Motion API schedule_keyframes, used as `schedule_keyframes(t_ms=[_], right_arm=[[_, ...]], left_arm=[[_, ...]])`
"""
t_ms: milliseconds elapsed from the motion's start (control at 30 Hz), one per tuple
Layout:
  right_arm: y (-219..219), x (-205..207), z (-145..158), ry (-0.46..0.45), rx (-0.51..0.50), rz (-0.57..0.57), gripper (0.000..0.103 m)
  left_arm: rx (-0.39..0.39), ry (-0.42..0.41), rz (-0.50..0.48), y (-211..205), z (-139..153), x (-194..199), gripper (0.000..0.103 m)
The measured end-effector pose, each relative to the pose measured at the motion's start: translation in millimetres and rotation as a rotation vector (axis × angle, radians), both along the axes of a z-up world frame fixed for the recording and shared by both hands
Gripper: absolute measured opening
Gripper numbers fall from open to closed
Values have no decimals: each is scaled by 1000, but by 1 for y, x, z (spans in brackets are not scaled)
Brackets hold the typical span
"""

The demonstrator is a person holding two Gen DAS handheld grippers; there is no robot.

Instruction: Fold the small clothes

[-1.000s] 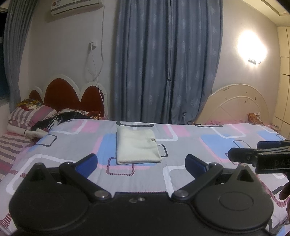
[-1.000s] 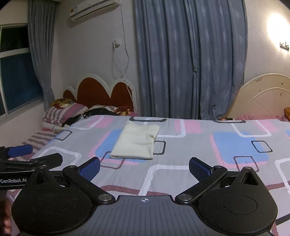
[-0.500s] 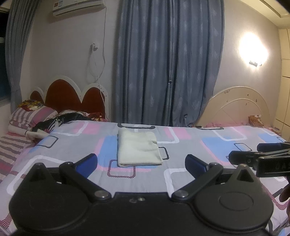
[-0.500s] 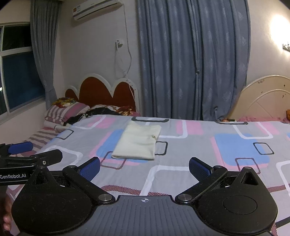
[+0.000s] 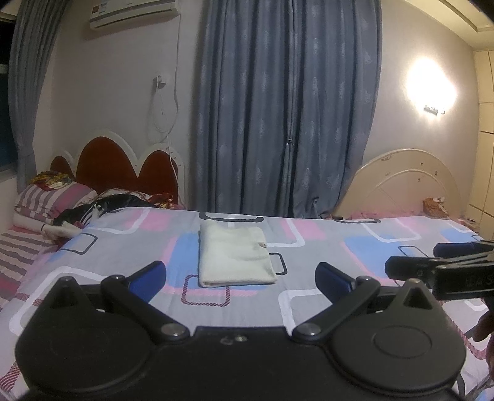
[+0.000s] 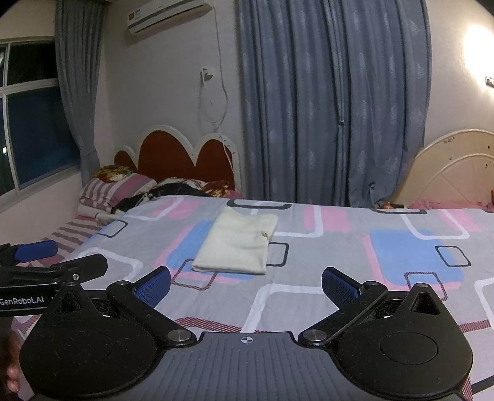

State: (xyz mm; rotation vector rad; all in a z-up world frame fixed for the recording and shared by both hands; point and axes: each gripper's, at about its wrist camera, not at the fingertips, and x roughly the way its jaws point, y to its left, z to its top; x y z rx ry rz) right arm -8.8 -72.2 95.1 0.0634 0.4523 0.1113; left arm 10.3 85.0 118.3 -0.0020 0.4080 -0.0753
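Nearest the cameras, the left gripper (image 5: 240, 277) hovers over the near edge of the bed (image 5: 324, 296) with its blue-padded jaws spread wide and nothing between them; the right gripper (image 6: 246, 285) hovers level with it, jaws equally wide apart and likewise holding nothing. Each tool shows at the side of the other's view, the right one at the right edge of the left wrist view and the left one at the left edge of the right wrist view. The bed carries a grey bedspread (image 6: 339, 277) printed with pink and blue blocks and rounded outlines. Beyond the fingertips, toward the far edge of the bed and a little left of its middle, lies the cream garment (image 5: 234, 257), folded into a flat, neat rectangle, well apart from both grippers and touched by neither. At the far left end of the bed a striped pillow (image 5: 52, 200) sits against a red scalloped headboard (image 5: 123, 166), with dark rumpled fabric (image 5: 102, 206) beside it. Behind the bed hang grey-blue curtains (image 5: 284, 108); a cream headboard (image 5: 401, 185) stands at the far right under a glowing wall lamp (image 5: 432, 86), and an air conditioner (image 6: 166, 15) is mounted high on the wall.
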Motion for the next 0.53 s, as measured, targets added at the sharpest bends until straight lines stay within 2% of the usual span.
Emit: schedule_keyframes(t_ms=[533], right_arm=[[-2,5,0,-4,0,12,103]], left_arm=[[2,0,-4,-2,-1,-1,103]])
